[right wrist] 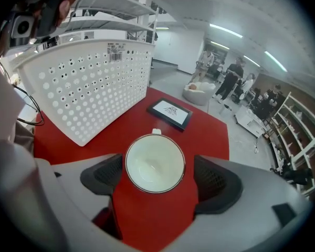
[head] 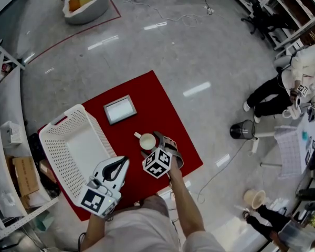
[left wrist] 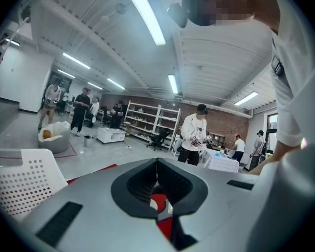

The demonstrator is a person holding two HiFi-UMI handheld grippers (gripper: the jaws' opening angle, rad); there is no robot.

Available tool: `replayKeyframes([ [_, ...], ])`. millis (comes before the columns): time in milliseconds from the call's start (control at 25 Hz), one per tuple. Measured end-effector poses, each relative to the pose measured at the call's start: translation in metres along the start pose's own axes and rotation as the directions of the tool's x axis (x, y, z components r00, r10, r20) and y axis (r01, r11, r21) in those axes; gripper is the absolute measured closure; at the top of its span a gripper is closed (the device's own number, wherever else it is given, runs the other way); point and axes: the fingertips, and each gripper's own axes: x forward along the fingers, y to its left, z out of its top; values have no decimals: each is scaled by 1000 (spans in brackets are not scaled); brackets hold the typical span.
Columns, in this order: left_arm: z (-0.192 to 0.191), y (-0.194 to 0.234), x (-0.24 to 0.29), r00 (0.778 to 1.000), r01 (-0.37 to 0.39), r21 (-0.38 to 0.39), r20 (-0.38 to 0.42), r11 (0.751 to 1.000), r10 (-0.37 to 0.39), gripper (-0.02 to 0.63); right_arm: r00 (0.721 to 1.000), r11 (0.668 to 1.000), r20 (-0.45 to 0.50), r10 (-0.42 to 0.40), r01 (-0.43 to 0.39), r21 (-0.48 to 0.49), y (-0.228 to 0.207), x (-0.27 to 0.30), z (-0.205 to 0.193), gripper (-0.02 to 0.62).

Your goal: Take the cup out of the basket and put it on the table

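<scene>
Right gripper (right wrist: 157, 185) jaws stand wide, flanking without touching the upright cup (right wrist: 155, 163) (bare white inside) on the red table (head: 147, 96), mid-frame right of the basket (head: 56, 124); left gripper (left wrist: 158, 206) jaws are pressed together.

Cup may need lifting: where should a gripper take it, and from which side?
Take the cup by its wall, across its width, from the side opposite the handle: it stands upright, handle pointing away, and the open jaws of the right gripper flank it.
</scene>
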Motion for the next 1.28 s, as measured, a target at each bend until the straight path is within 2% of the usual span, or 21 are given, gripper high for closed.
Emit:
replayKeyframes([
  [160,2,-2,-4,1000,-2,2,7,1000,2,595,998,999,51,-48,48,15,-3,-23,9,187],
  [360,5,-3,-11,1000,-5,15,15,1000,5,595,973,991,205,-108,89,97,-7,-74,38,190],
  [440,7,-5,-14,1000,-4,18,17,1000,4,595,947,982,288,-142,99,159,-12,-99,51,227],
  [520,8,-6,-16,1000,-1,22,23,1000,0,595,916,970,360,-175,99,220,-16,-124,63,310],
  [680,9,-8,-21,1000,7,26,28,1000,-8,595,866,958,454,-209,88,273,-12,-158,76,397],
  [760,10,-10,-23,999,16,28,31,999,-17,595,829,938,499,-252,82,337,-11,-173,79,480],
  [880,10,-15,-23,999,35,34,33,999,-36,595,768,899,566,-300,29,437,-5,-191,80,550],
  [960,9,-19,-24,998,48,37,31,998,-49,595,726,877,616,-304,-39,479,4,-205,84,571],
  [1040,8,-21,-26,998,61,41,28,997,-62,595,692,871,660,-293,-92,483,16,-219,91,586],
  [1160,6,-25,-28,996,78,47,30,996,-79,595,678,875,679,-283,-108,472,31,-230,95,588],
  [1280,7,-29,-30,995,92,51,31,994,-94,595,672,859,679,-297,-123,497,36,-237,94,588],
])
